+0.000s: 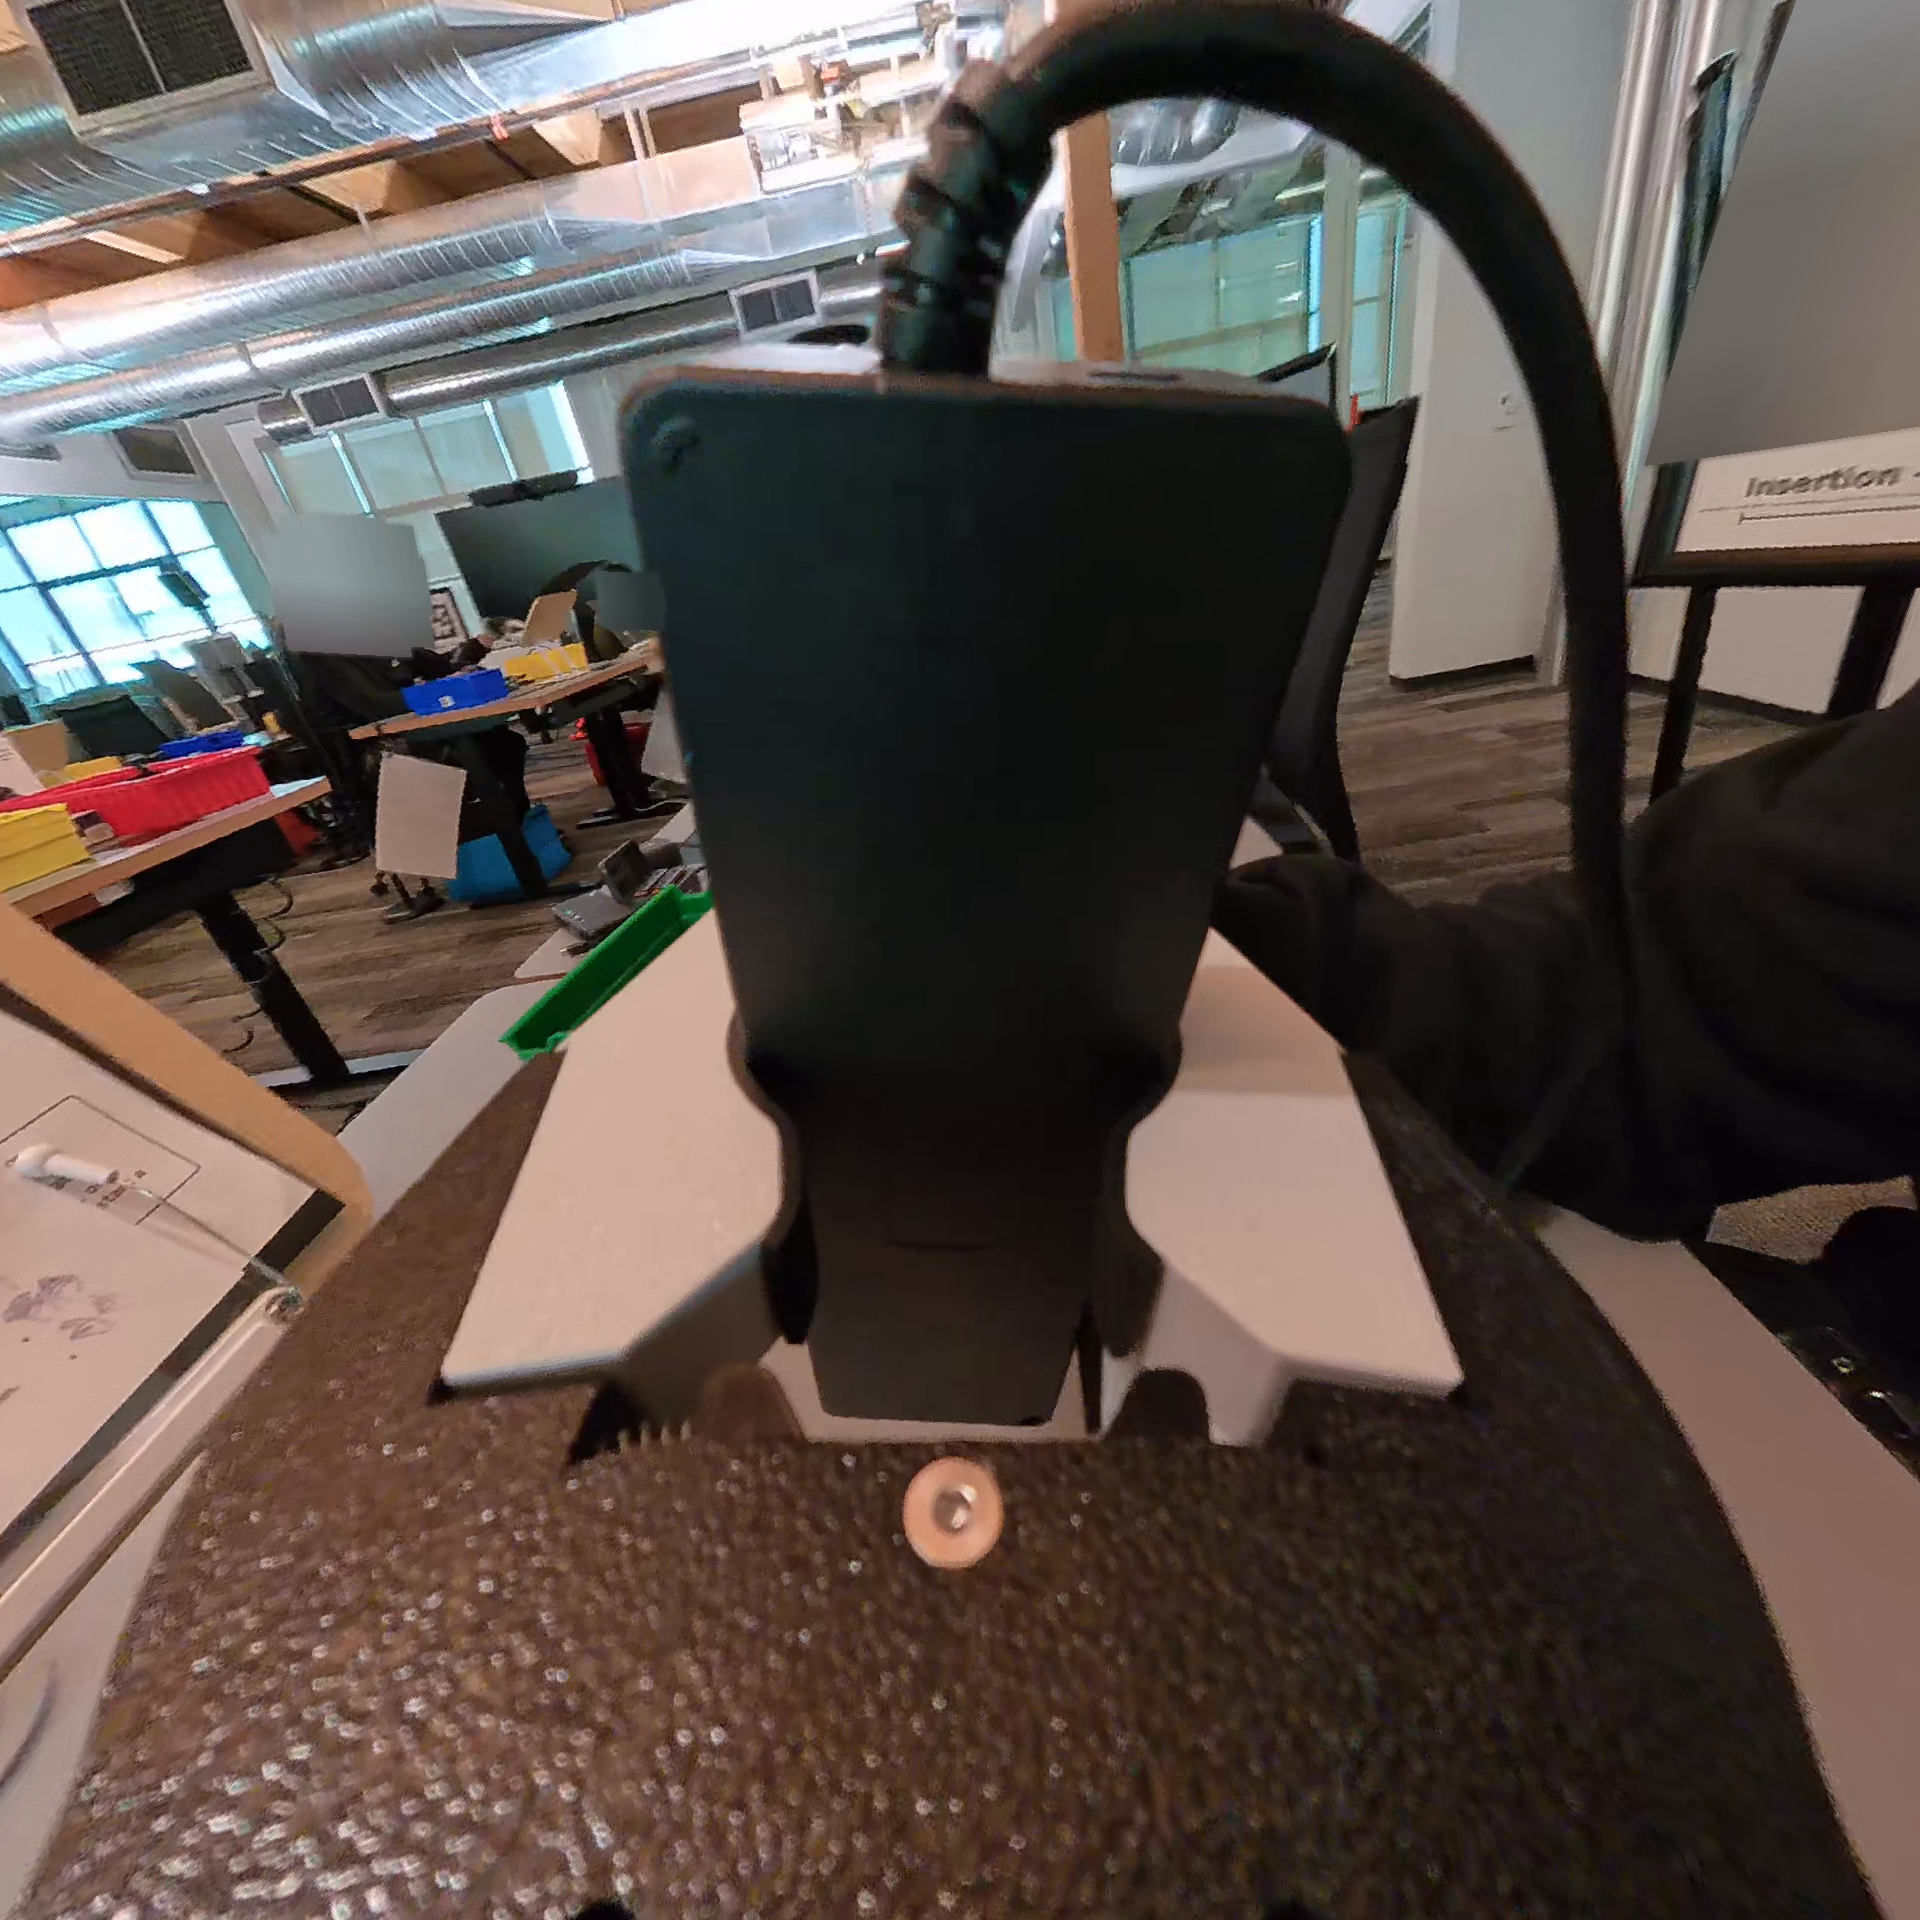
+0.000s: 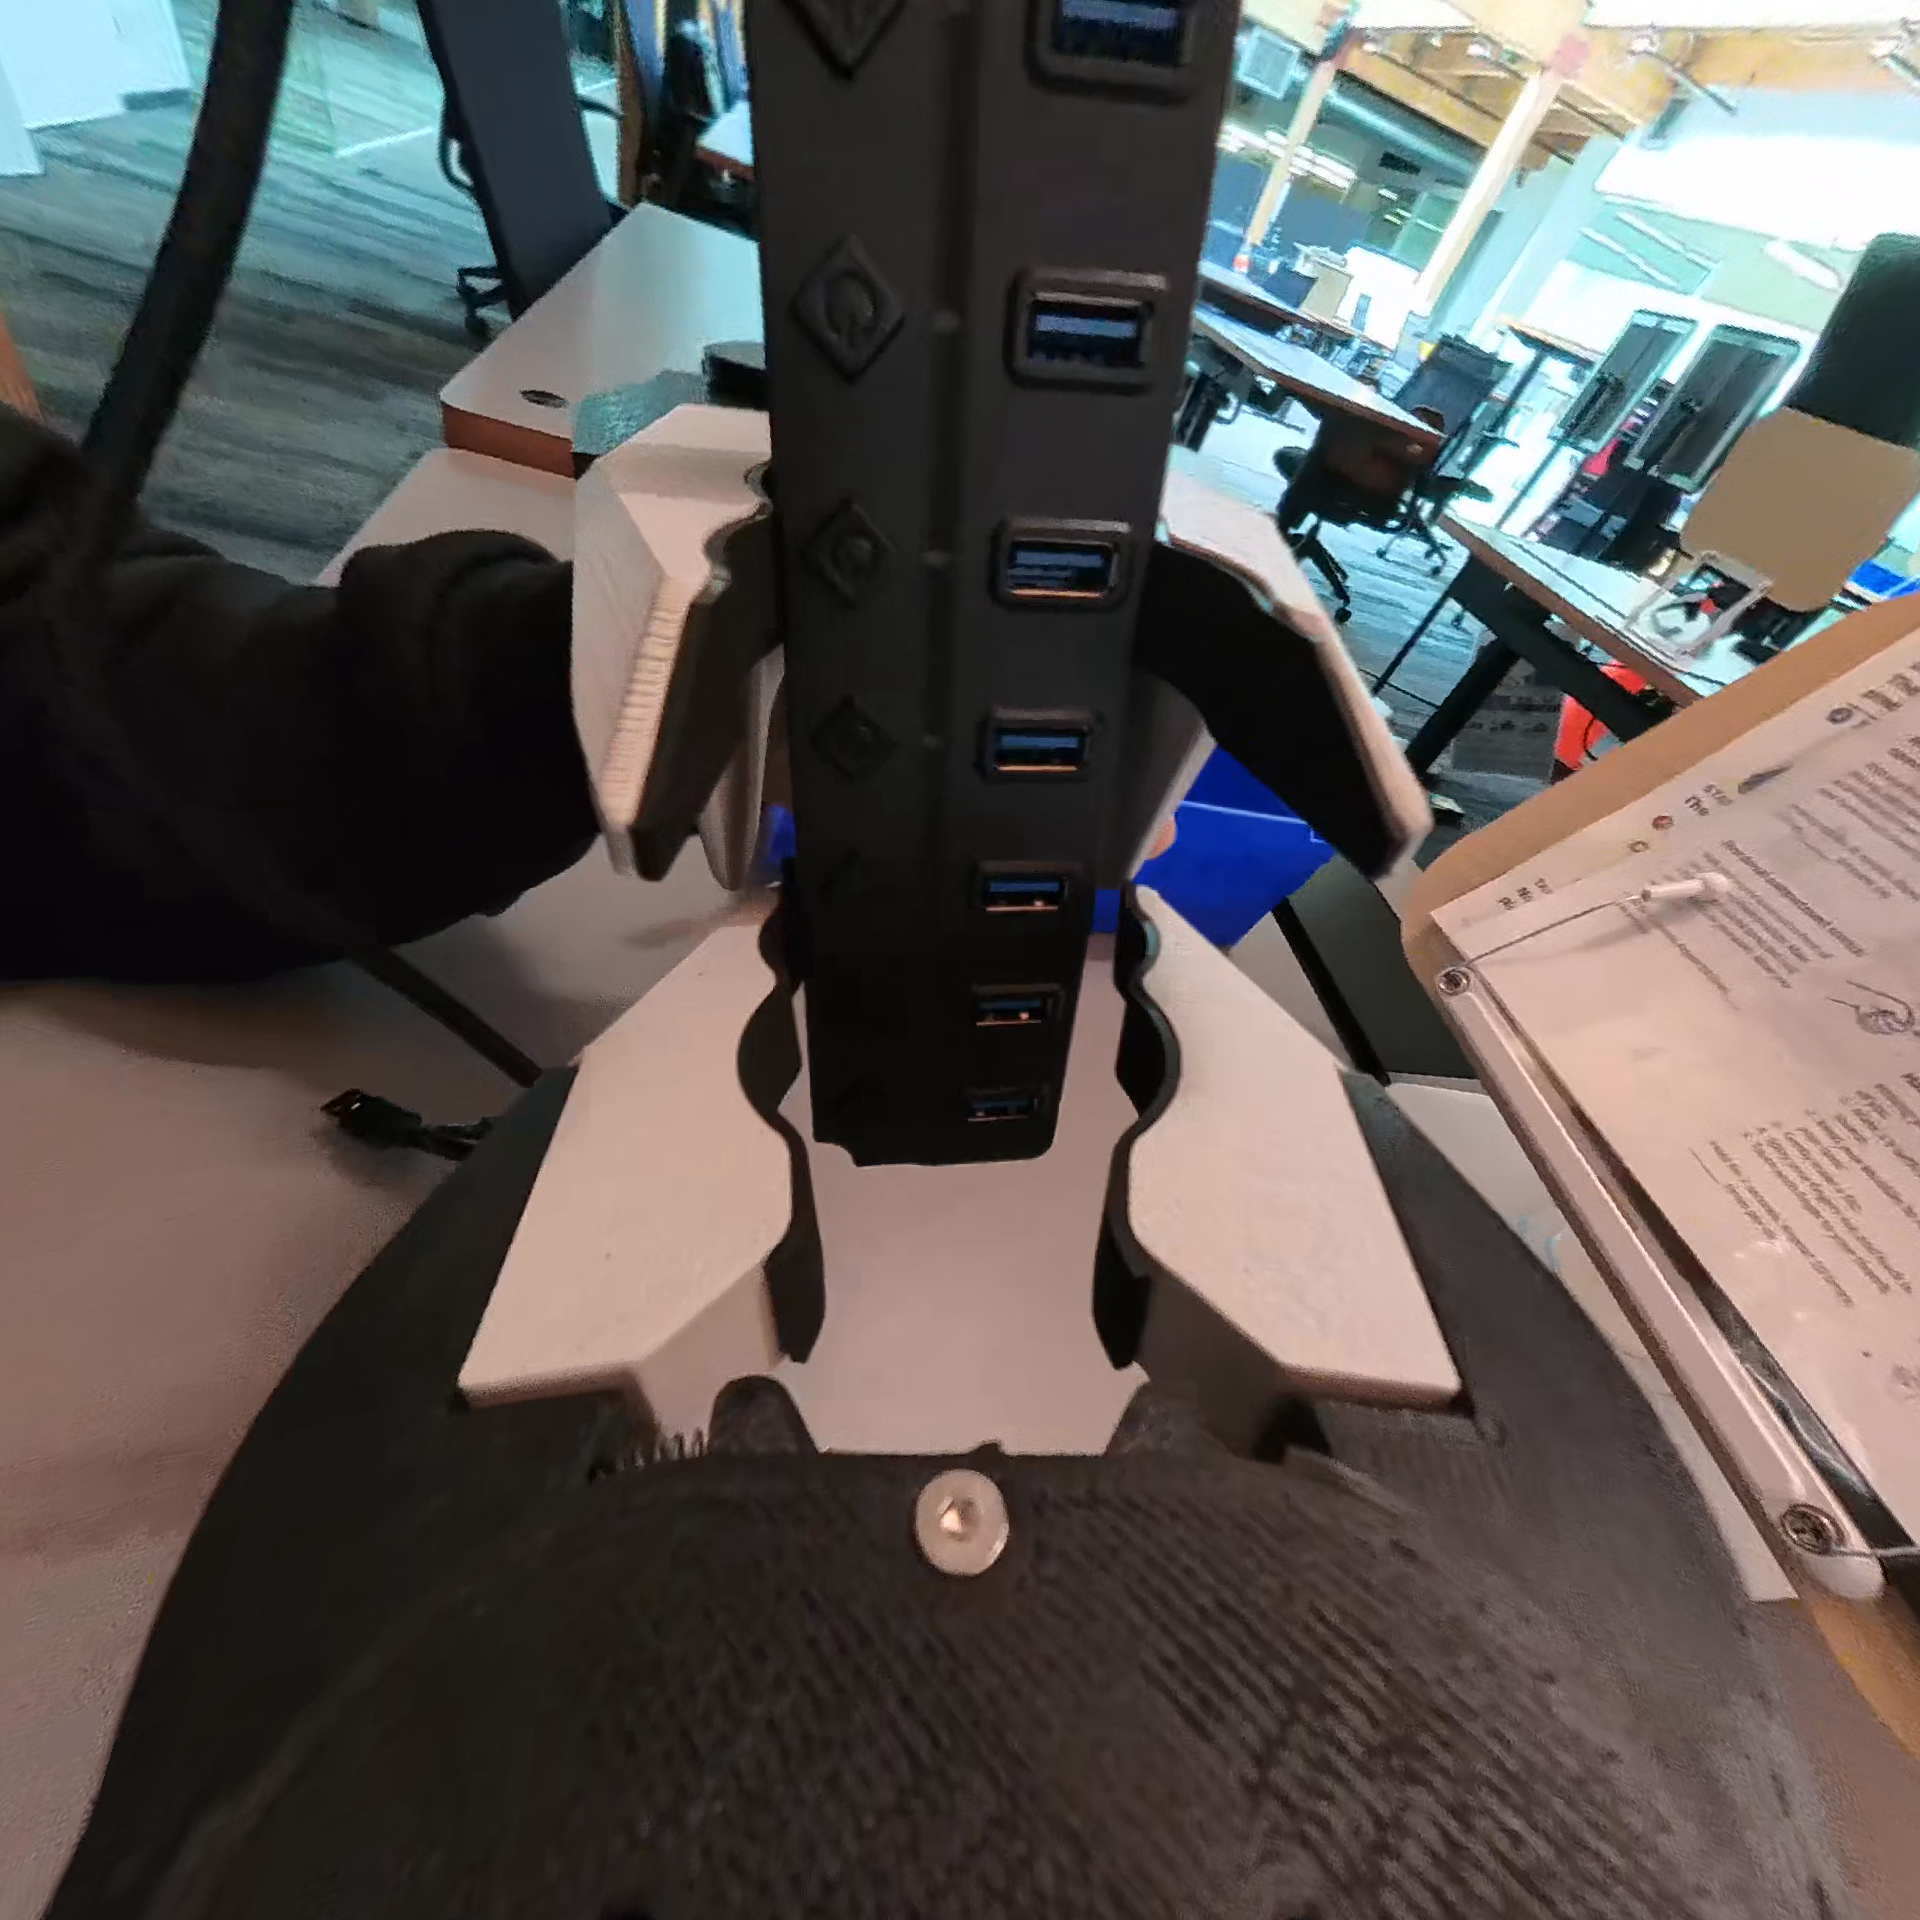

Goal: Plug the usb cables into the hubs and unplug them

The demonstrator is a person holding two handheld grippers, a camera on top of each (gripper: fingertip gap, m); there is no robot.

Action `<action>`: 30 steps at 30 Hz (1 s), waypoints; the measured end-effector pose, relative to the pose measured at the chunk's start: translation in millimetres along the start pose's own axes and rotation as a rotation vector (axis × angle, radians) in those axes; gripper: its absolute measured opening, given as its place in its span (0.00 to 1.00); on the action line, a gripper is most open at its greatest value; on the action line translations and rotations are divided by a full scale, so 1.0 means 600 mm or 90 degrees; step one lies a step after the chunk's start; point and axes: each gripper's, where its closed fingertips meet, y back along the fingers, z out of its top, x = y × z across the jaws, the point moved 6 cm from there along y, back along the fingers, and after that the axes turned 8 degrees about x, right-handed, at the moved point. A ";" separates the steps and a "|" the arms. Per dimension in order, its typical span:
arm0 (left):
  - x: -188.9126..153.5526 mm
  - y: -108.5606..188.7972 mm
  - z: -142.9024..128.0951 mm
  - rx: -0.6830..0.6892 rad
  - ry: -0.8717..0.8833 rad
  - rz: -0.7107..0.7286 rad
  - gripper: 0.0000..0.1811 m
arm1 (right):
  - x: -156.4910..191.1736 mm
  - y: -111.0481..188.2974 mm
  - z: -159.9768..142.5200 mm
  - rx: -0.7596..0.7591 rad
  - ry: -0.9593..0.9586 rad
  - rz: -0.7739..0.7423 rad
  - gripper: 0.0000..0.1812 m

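A long black USB hub (image 1: 966, 675) stands upright, its plain back facing the left wrist view. My left gripper (image 1: 956, 1049) is shut on its lower part. A thick black cable (image 1: 1558, 416) loops from the hub's top down to the right. In the right wrist view the hub (image 2: 935, 416) shows a row of blue ports (image 2: 1060, 566). My right gripper (image 2: 956, 914) is shut on its near end. The left gripper (image 2: 977, 665) clamps it farther up from the opposite side. A small black plug (image 2: 405, 1127) lies on the white table (image 2: 156, 1195).
A black sleeve (image 2: 260, 727) reaches in beside the left gripper. A board with a clipped paper sheet (image 2: 1662, 1091) leans at the right. A blue bin (image 2: 1226, 862) sits behind the hub and a green bin (image 1: 603, 977) lies on the table. Desks and chairs stand beyond.
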 end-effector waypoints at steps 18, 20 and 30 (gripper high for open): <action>0.067 0.091 0.007 0.142 0.157 0.315 0.41 | -0.127 0.165 -0.022 0.317 0.267 -0.661 0.29; 0.056 0.090 0.029 0.080 0.168 0.281 0.39 | -0.129 0.177 -0.017 0.330 0.272 -0.693 0.29; 0.045 0.070 0.017 0.167 0.116 0.267 0.37 | -0.179 0.356 0.001 0.409 0.124 -0.865 0.29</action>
